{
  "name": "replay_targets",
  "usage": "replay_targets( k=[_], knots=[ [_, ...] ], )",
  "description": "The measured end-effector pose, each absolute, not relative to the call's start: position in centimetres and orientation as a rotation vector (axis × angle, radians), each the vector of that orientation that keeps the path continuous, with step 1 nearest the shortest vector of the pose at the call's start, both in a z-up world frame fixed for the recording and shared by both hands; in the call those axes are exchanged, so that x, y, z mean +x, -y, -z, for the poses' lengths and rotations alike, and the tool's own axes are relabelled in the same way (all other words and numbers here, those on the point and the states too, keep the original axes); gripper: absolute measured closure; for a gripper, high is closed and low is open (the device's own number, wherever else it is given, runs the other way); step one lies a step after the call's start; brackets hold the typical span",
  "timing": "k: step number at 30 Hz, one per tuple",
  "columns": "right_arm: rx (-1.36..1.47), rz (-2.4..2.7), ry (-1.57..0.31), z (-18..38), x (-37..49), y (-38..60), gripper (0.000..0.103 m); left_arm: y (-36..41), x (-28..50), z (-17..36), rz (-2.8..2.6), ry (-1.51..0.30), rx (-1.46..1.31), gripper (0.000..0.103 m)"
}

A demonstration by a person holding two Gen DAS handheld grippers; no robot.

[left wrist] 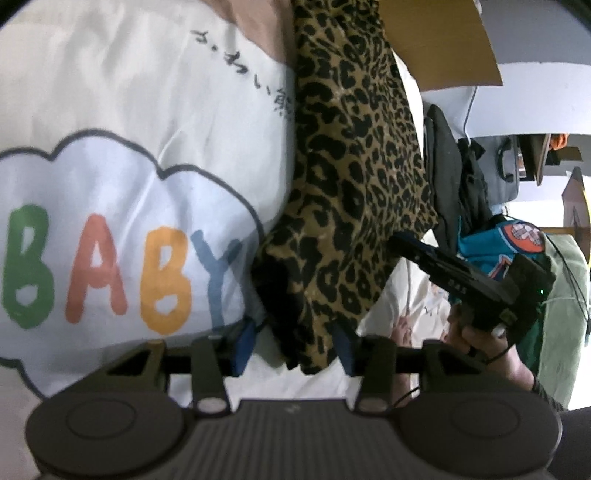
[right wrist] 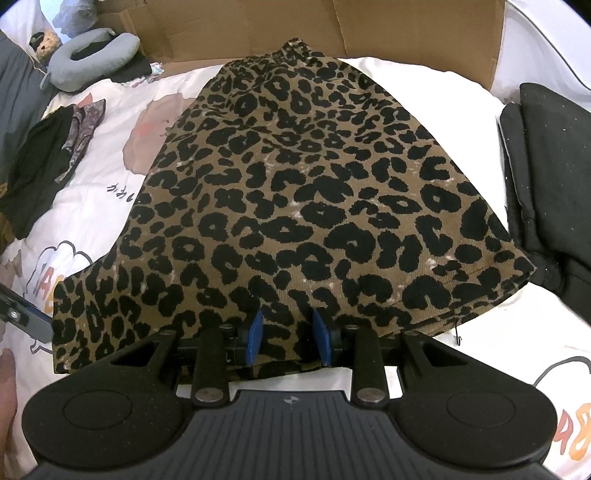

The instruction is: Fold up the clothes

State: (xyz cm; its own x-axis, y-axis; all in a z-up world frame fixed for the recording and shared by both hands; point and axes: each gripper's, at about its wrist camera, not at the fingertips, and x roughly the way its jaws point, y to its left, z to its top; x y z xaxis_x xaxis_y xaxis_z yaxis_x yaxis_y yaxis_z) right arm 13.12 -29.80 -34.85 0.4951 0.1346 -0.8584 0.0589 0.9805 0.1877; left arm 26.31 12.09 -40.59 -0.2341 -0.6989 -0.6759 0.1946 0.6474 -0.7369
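Note:
A leopard-print skirt (right wrist: 295,192) lies spread flat on a white bedsheet (left wrist: 129,92) printed with a BABY cloud. In the left wrist view a lower corner of the skirt (left wrist: 332,184) reaches between the blue pads of my left gripper (left wrist: 295,345), which stand wide apart without pressing on it. My right gripper (right wrist: 288,339) sits at the middle of the near hem, pads apart, with flat cloth showing between them. The left view also shows the right gripper (left wrist: 402,242), held by a hand (left wrist: 476,336), at the skirt's edge. One left finger (right wrist: 26,317) shows at the far left.
An open cardboard box (right wrist: 295,26) stands behind the skirt. A grey neck pillow (right wrist: 92,55) and dark clothes (right wrist: 44,166) lie to the left, a black garment (right wrist: 546,166) to the right. A teal jersey (left wrist: 491,251) lies beyond the hand.

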Motion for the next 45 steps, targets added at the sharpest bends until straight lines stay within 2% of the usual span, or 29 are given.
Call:
replay_targets(
  k=[15, 17, 21, 27, 30, 45],
  knots=[
    [0.253, -0.048, -1.065, 35.1, 13.3, 30.5, 0.066, -11.8, 26.4, 44.2, 0.974, -1.627, -0.726, 0.054],
    [0.25, -0.047, -1.067, 35.1, 13.3, 30.4, 0.066, -11.7, 26.2, 44.5, 0.988, -1.631, -0.749, 0.057],
    [0.241, -0.046, -1.069, 35.1, 13.4, 30.3, 0.066, -11.6, 25.8, 44.9, 0.986, -1.64, -0.81, 0.069],
    [0.309, -0.027, -1.078, 35.1, 13.6, 31.0, 0.066, -11.7, 25.8, 44.8, 0.965, -1.641, -0.82, 0.071],
    [0.321, -0.025, -1.075, 35.1, 13.5, 31.1, 0.066, -12.0, 25.7, 45.2, 0.958, -1.66, -0.802, 0.094],
    [0.331, 0.166, -0.991, 33.5, 12.7, 37.0, 0.066, -13.1, 25.2, 43.2, 0.919, -1.631, -0.684, 0.096]
  ],
)
